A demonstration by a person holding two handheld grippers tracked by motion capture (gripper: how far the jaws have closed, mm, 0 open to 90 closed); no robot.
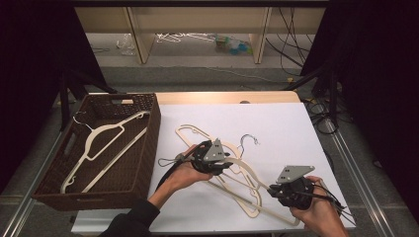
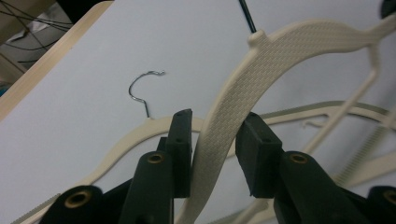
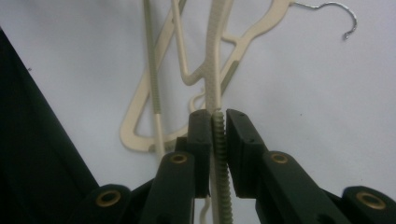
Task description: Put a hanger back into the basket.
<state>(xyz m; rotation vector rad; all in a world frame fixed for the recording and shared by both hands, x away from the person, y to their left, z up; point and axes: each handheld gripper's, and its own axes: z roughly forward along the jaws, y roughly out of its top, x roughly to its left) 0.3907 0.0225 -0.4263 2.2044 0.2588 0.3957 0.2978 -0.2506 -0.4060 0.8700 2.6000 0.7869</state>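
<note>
A cream plastic clothes hanger with a textured arm (image 1: 247, 170) lies on the white table sheet (image 1: 276, 128), to the right of the dark brown woven basket (image 1: 150, 143), on top of other cream hangers (image 1: 197, 133) tangled there. The left gripper (image 1: 217, 160), right of the basket, has the hanger's textured arm (image 2: 224, 126) between its pads: one pad touches it, the other stands just off, so the jaws are not yet clamped. The right gripper (image 1: 272, 190), further right from the basket, is clamped on the hanger's ridged bar (image 3: 218, 140). Another cream hanger (image 1: 106, 143) rests inside the basket.
</note>
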